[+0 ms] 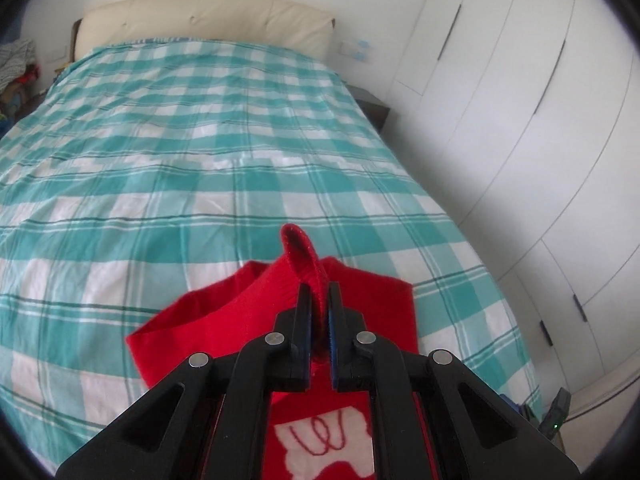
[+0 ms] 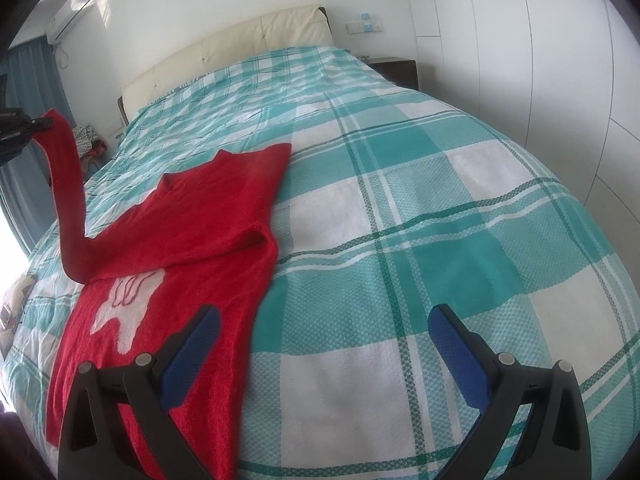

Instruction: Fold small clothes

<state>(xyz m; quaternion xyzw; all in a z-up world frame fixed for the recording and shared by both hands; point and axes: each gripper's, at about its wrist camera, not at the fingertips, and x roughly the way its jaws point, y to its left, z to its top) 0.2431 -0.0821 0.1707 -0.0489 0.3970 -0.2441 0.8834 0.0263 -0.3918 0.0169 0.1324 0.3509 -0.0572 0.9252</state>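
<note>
A small red sweater [image 2: 192, 224] with a white motif [image 2: 128, 300] lies flat on the bed, its right sleeve folded across the chest. My left gripper [image 1: 319, 300] is shut on the cuff of the left sleeve [image 1: 298, 252] and holds it up above the sweater. In the right wrist view that sleeve [image 2: 66, 184] rises steeply to the left gripper [image 2: 24, 128] at the far left. My right gripper [image 2: 322, 326] is open and empty, low over the bed beside the sweater's right edge, its left finger [image 2: 192, 344] over the red knit.
The bed has a teal and white checked cover [image 1: 200, 140] and a cream headboard [image 1: 204, 24]. White wardrobe doors [image 1: 540, 100] line the right side. A dark nightstand [image 2: 394, 70] stands by the headboard. Clutter [image 1: 16, 64] lies at the far left.
</note>
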